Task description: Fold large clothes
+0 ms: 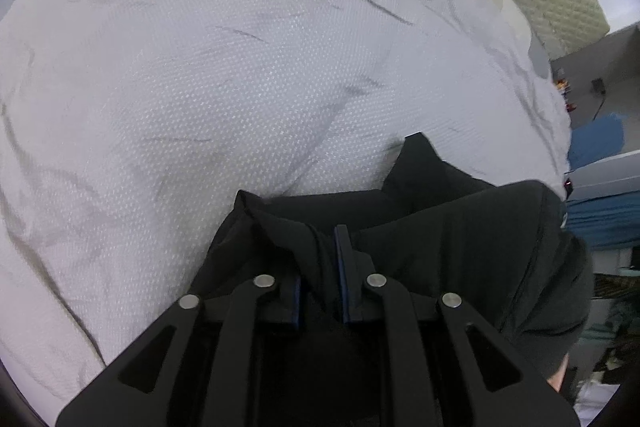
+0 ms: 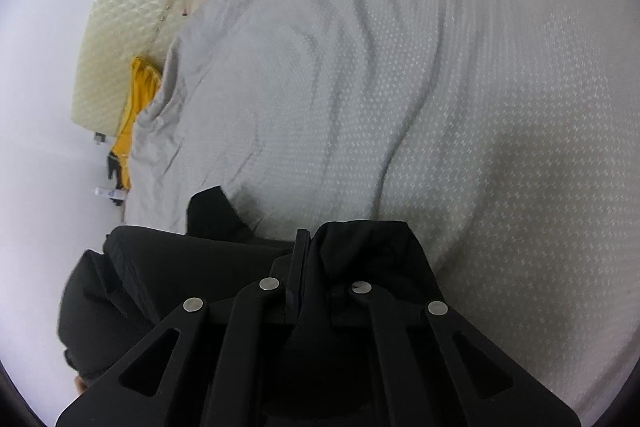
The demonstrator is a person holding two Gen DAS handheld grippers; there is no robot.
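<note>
The left tongs [image 1: 320,259] are clamped on a bunched edge of the black garment [image 1: 460,227], which lies on the pale textured bedspread [image 1: 240,67] at its near edge. To the right, the right tongs [image 2: 301,259] are pressed together on another fold of that garment, with a quilted headboard [image 2: 120,39] and a yellow cloth [image 2: 136,99] beyond the bed's far side.

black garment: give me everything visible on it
The black garment is dark, matte, soft-looking fabric, bunched and creased rather than flat. It lies on the white textured bedspread near its edge. The left gripper and right gripper each pinch a fold of it in shut jaws. Its full shape is hidden.
</note>
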